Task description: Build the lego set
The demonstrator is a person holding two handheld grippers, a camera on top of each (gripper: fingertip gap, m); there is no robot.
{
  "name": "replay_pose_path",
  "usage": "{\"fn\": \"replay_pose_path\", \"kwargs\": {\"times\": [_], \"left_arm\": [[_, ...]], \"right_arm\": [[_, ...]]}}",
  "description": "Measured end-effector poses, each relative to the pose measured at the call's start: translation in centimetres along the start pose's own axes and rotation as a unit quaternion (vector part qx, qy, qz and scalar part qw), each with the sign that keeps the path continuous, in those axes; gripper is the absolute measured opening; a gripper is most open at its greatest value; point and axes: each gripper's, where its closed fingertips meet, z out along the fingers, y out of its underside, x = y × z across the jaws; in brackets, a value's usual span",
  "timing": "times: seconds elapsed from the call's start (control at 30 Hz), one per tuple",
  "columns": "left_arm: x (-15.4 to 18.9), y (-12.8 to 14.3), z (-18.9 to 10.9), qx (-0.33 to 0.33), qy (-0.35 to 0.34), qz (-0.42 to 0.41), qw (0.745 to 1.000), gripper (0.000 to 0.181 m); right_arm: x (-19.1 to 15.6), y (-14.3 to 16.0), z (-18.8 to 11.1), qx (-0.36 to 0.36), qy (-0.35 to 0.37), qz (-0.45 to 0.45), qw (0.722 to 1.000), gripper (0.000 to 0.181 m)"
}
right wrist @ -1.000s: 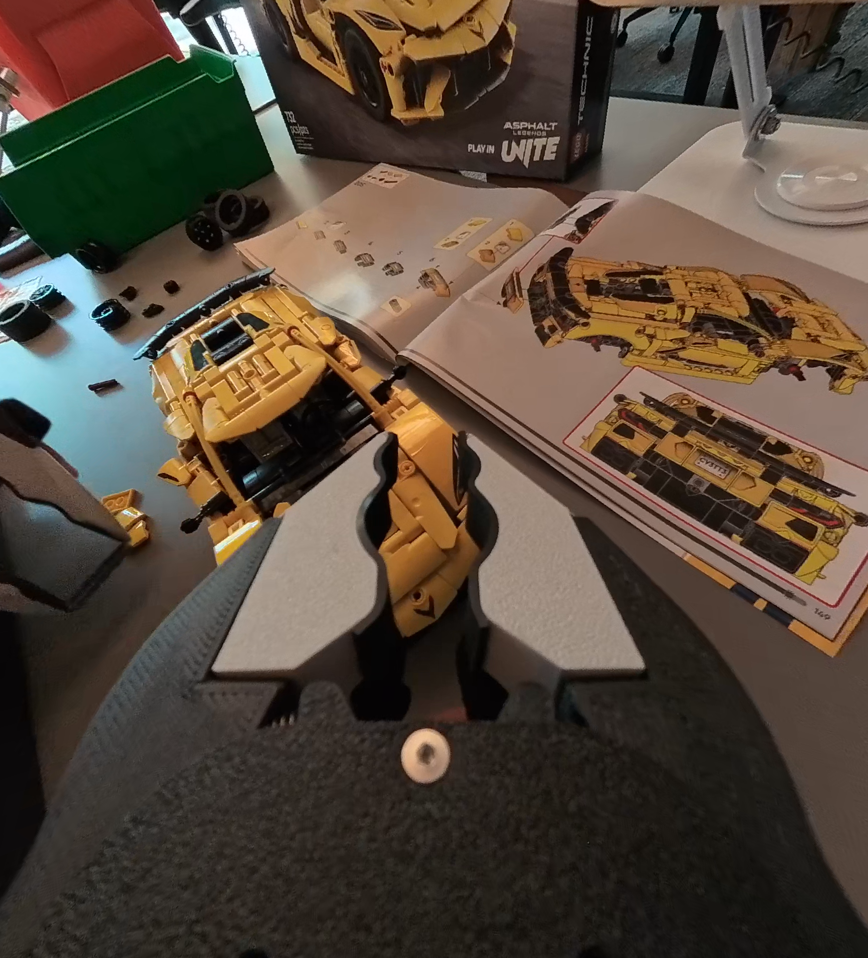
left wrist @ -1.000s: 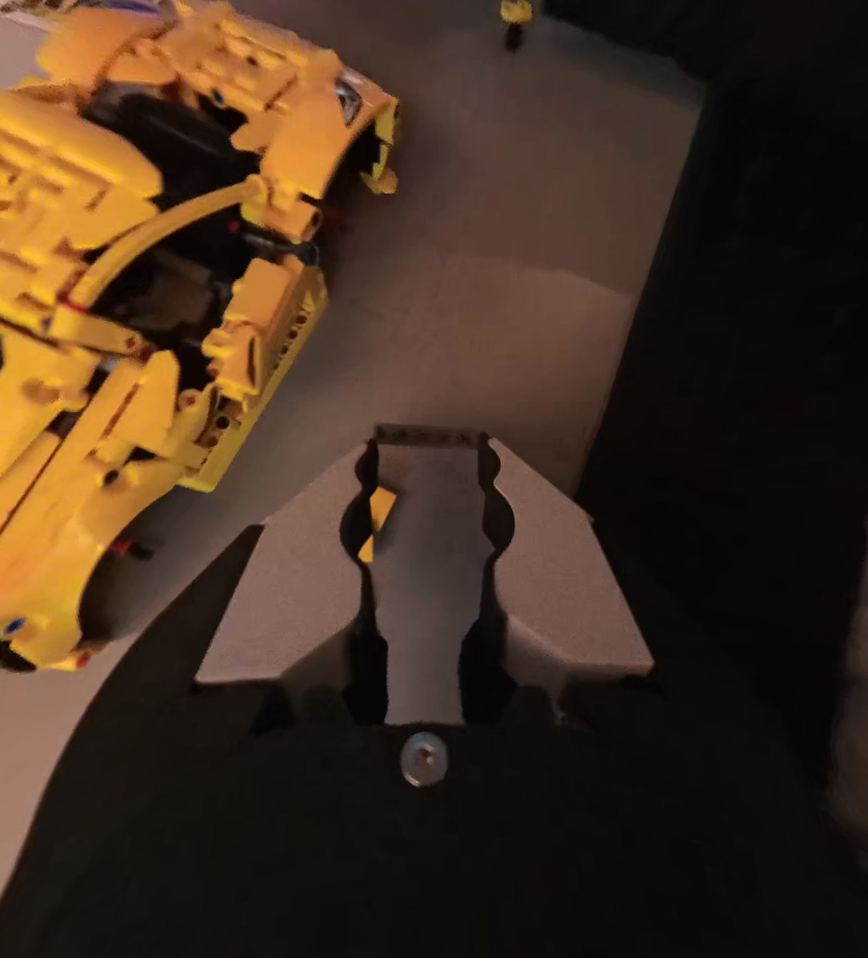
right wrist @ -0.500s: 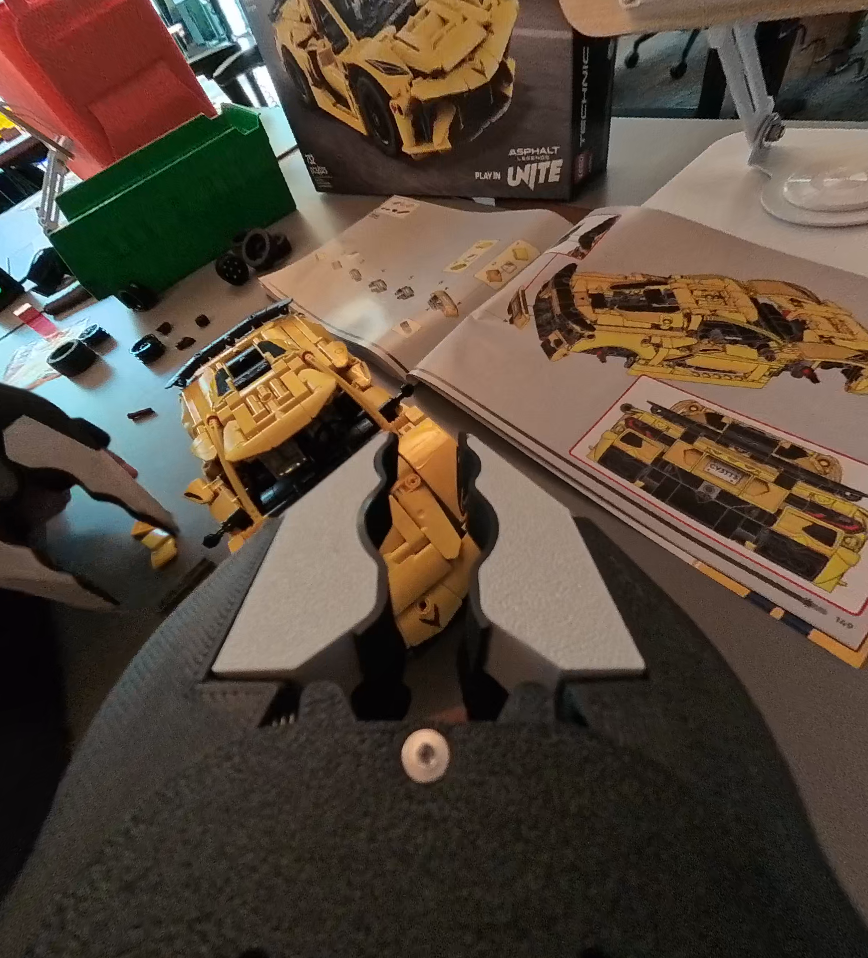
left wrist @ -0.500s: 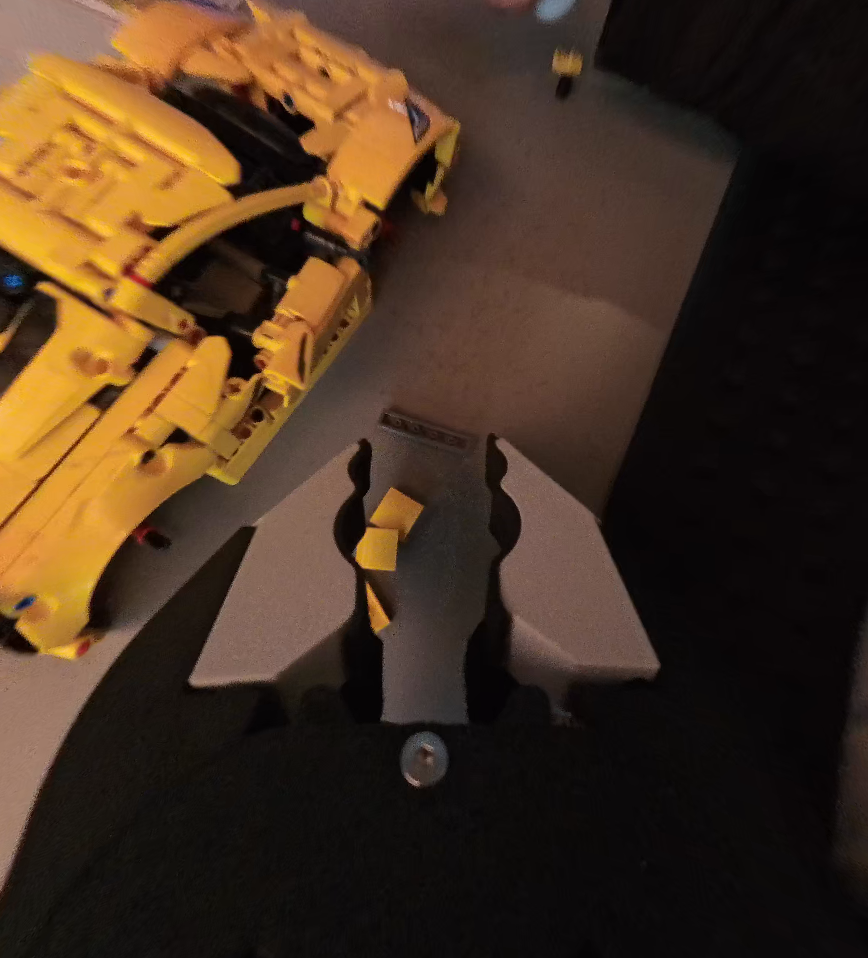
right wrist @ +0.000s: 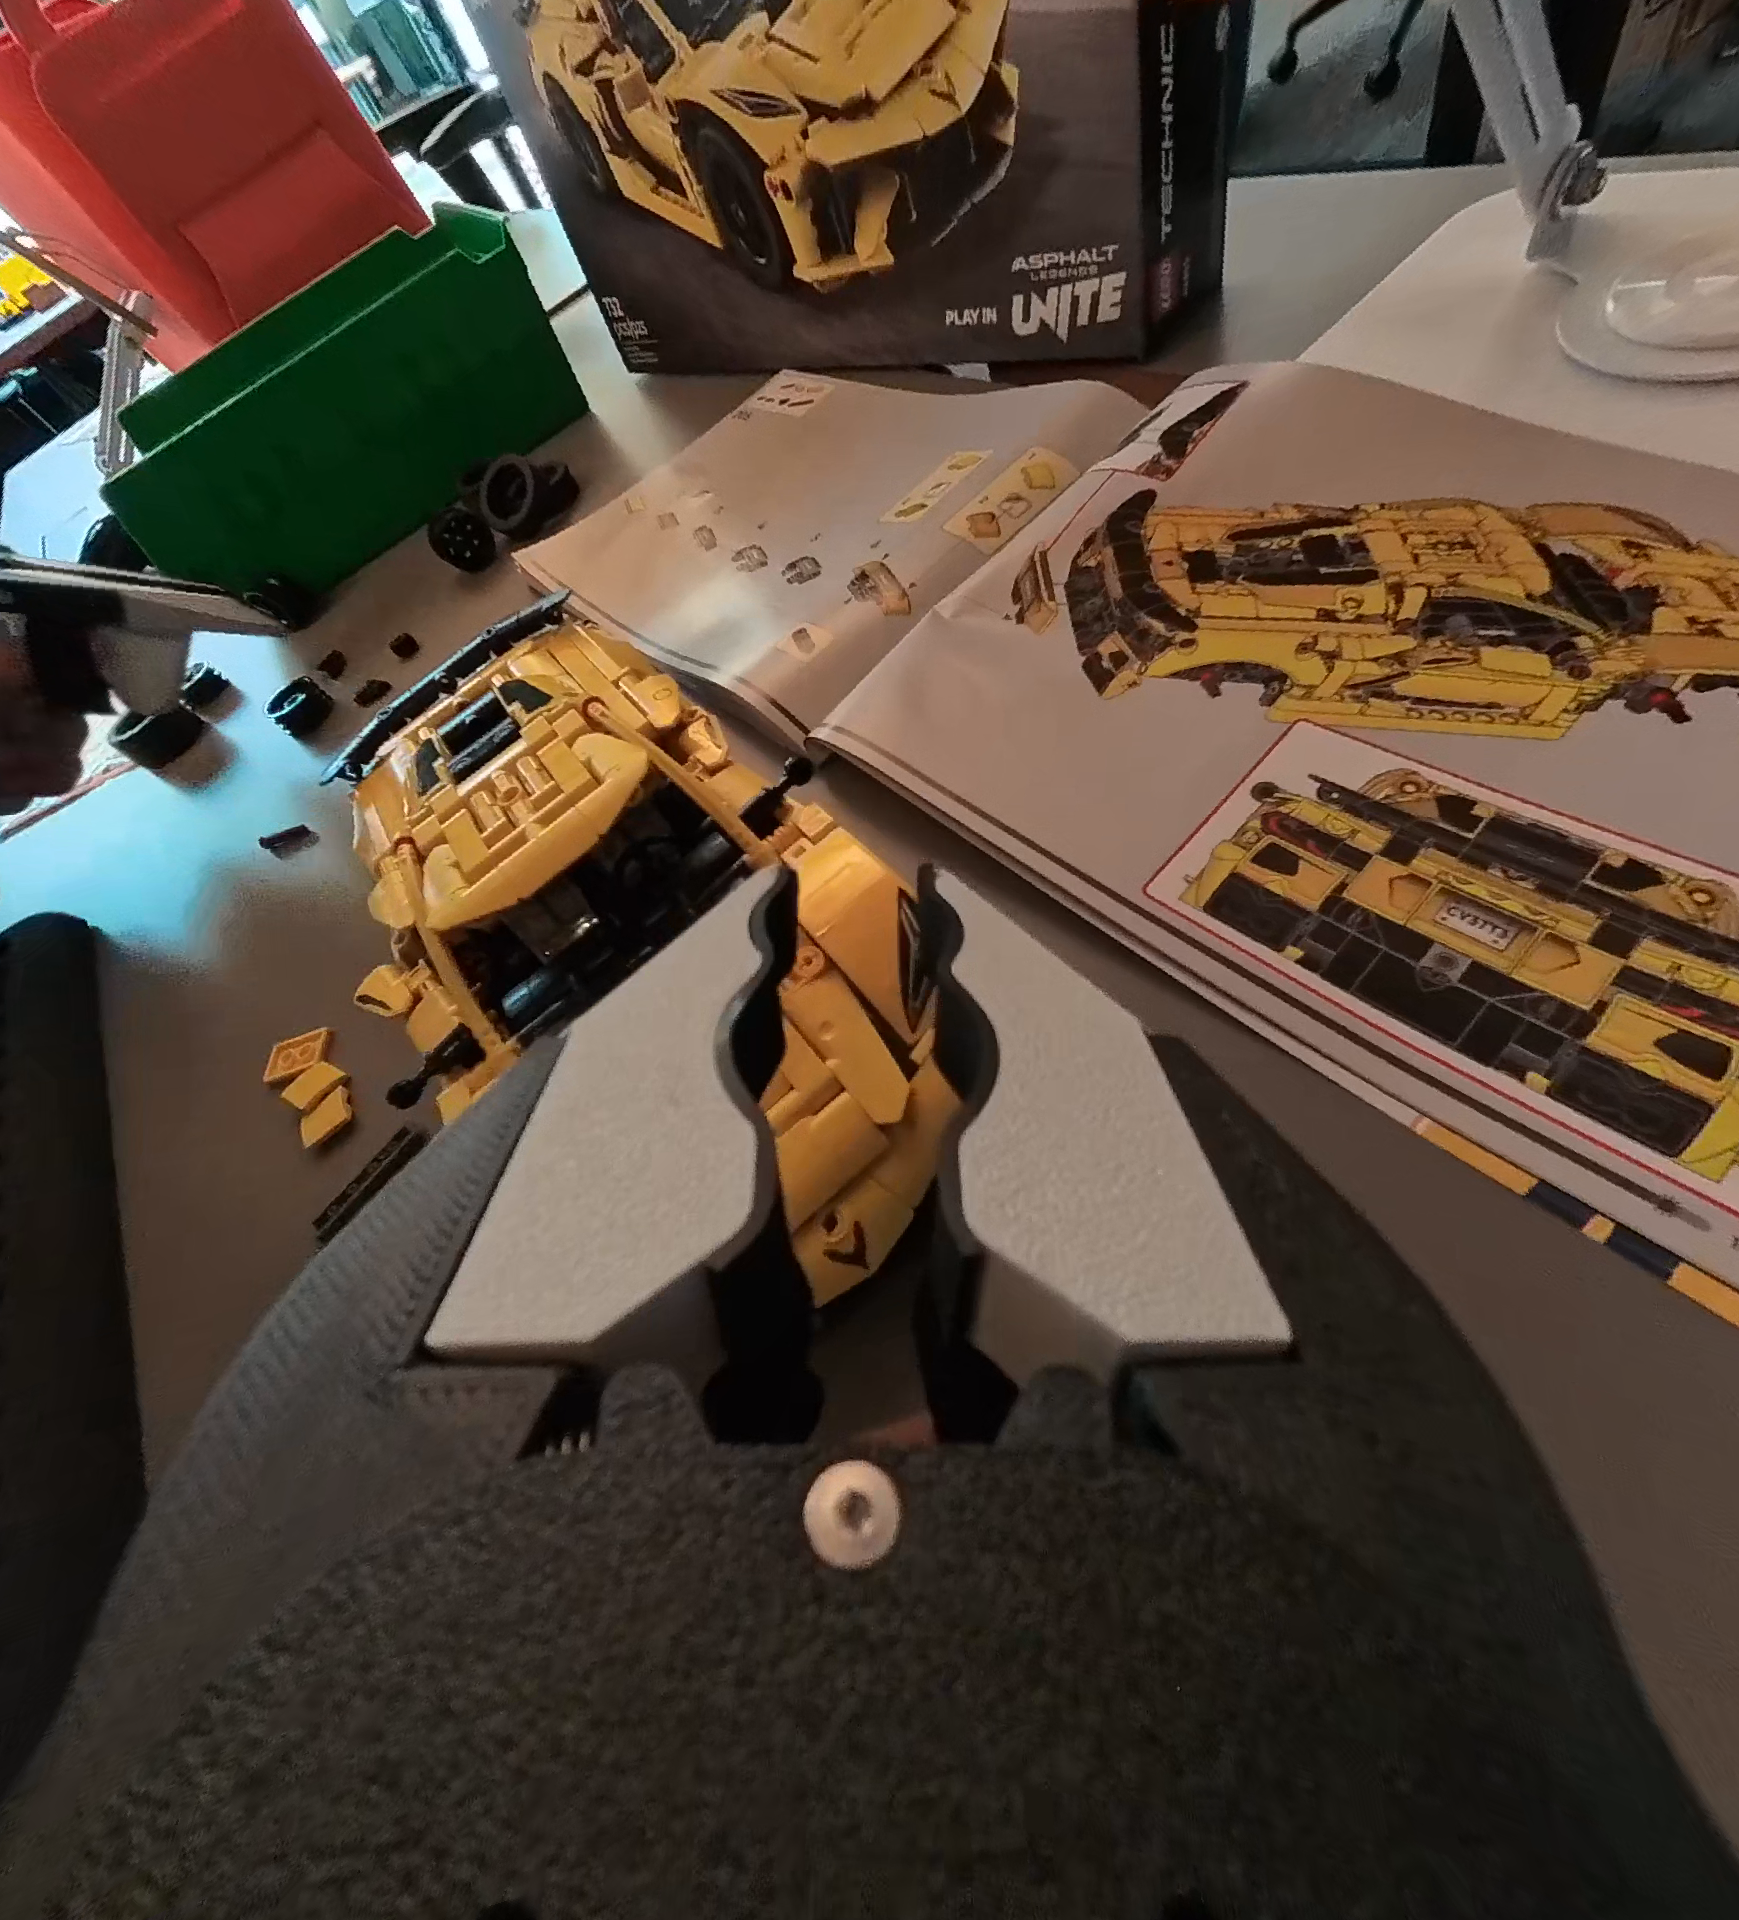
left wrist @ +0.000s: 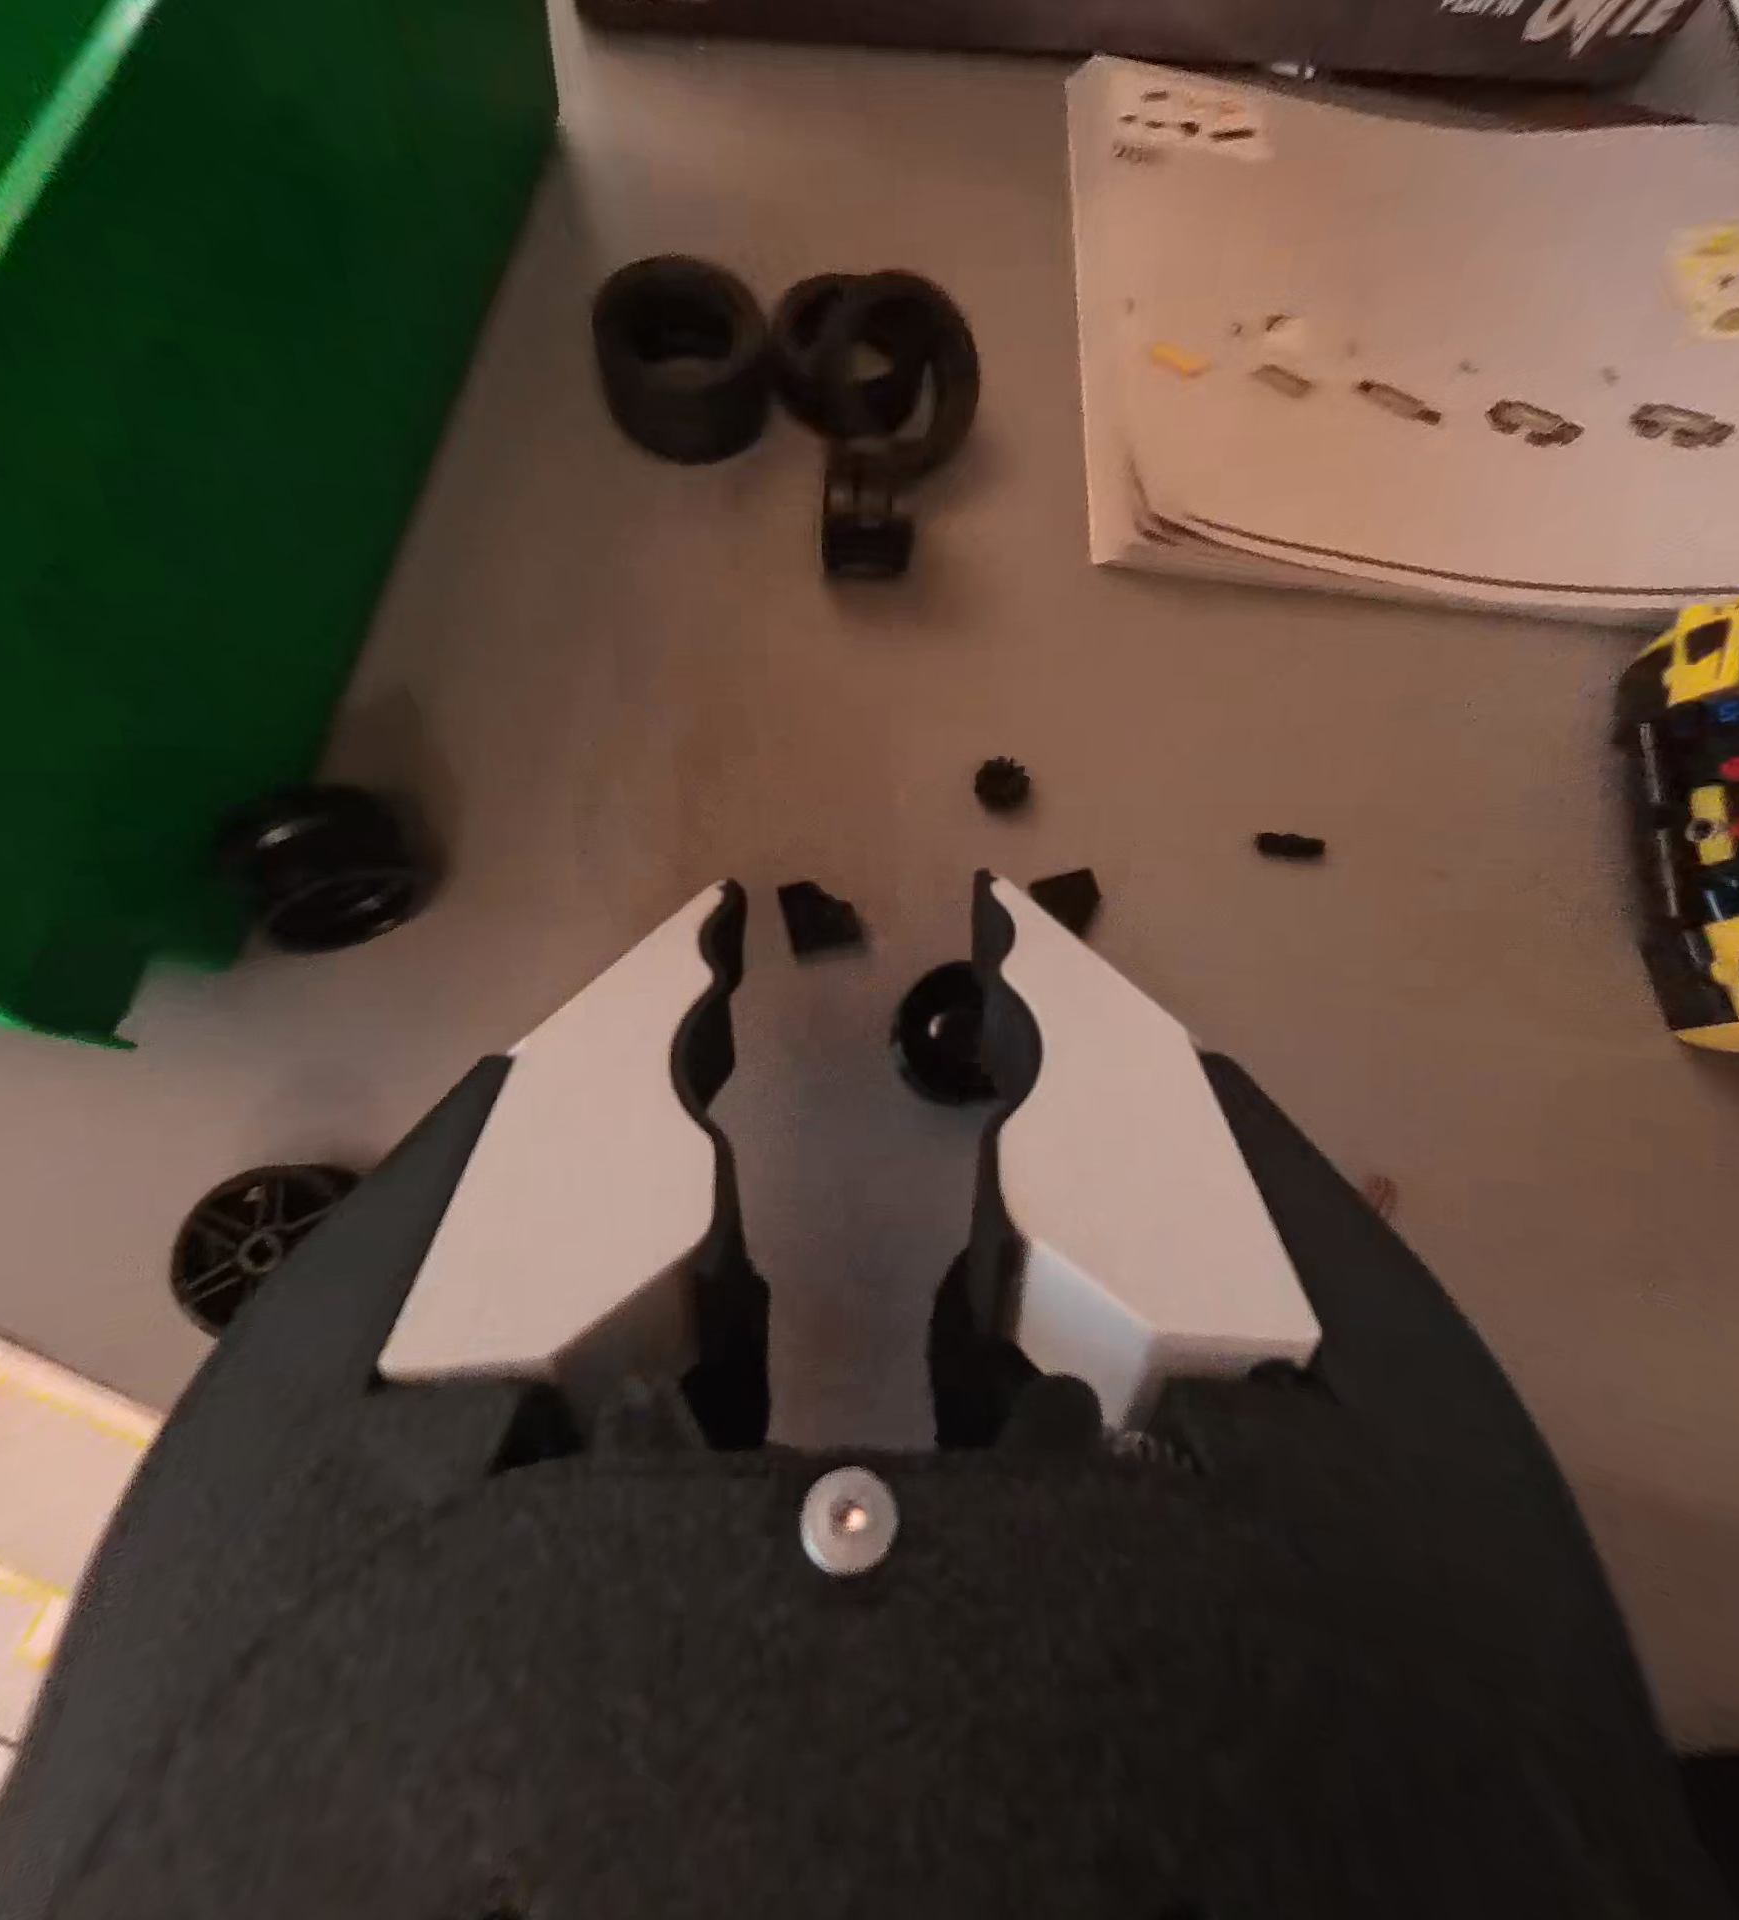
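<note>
The yellow lego car (right wrist: 532, 831) stands on the grey table, with its rear showing at the right edge of the left wrist view (left wrist: 1727, 831). My right gripper (right wrist: 857, 904) is shut on the car's front end. My left gripper (left wrist: 857, 904) is open and empty, low over small black pieces: a black slope piece (left wrist: 818, 920) between the fingertips, a round black piece (left wrist: 943, 1031) by the right finger, and another black piece (left wrist: 1067, 894) just outside it. The left gripper also shows at the left of the right wrist view (right wrist: 117, 623).
A green bin (left wrist: 169, 468) stands at left with a wheel (left wrist: 330, 868) against it. Black tyres (left wrist: 683, 358), a rim (left wrist: 241, 1247), a gear (left wrist: 1000, 781) and a pin (left wrist: 1289, 845) lie around. An open manual (right wrist: 1260, 727), the set box (right wrist: 896, 177), a red bin (right wrist: 169, 156) and loose yellow pieces (right wrist: 309, 1081) are nearby. The left gripper's tips are roughly 45 cm from the right gripper's. The gear (left wrist: 1000, 781) lies some 5 cm from my left tips, 40 cm from my right tips. The right camera catches it too, in the right wrist view (right wrist: 403, 643).
My left gripper has swung away from the car's side and the loose yellow pieces to the black pieces by the green bin, still open. The right gripper keeps its hold on the car.
</note>
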Motion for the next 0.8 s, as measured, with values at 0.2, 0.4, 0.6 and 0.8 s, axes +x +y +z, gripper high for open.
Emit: {"fn": "replay_pose_path", "kwargs": {"times": [0.2, 0.4, 0.6, 0.8], "left_arm": [[-0.8, 2.0, 2.0, -0.077, -0.01, 0.006, 0.997, 0.044], [-1.4, 2.0, 2.3, -0.079, -0.029, 0.009, 0.996, 0.016], [-0.2, 0.7, 1.7, -0.055, -0.005, 0.04, 0.998, 0.016], [17.1, 2.0, -2.8, -0.039, 0.317, 0.212, 0.924, 0.016]], "right_arm": [[0.7, 0.3, 0.1, -0.003, 0.003, 0.014, 1.0, 0.023], [0.8, 0.7, 0.3, -0.012, 0.002, 0.014, 1.0, 0.023], [1.1, 0.6, 0.3, -0.008, 0.004, 0.02, 1.0, 0.023], [1.0, 0.7, 0.4, -0.01, 0.002, 0.02, 1.0, 0.023]]}}
